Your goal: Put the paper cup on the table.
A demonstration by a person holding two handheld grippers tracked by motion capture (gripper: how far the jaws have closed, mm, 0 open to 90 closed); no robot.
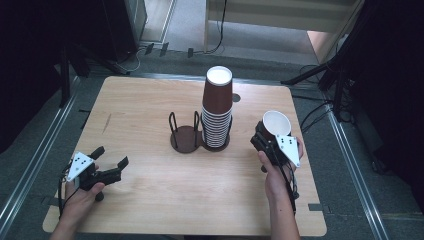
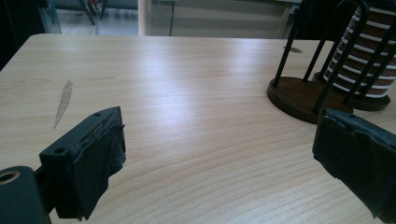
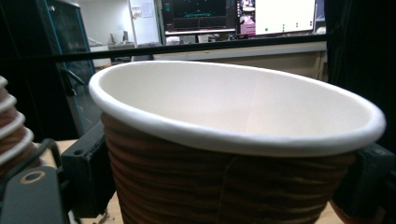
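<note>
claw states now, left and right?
Left claw: open, nothing between the jaws.
Right claw: closed on a paper cup, mouth up.

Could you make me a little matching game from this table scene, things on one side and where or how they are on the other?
Things:
1. single paper cup
2. stack of cups
3. left gripper
4. empty ring of the holder

States:
A. jaws open, nothing between them, near the table's left front
B. stands upside down in the holder's right ring
C. held between the right gripper's jaws, mouth up
D. dark round base, left of the stack

Pairs: 1-C, 2-B, 3-A, 4-D
</note>
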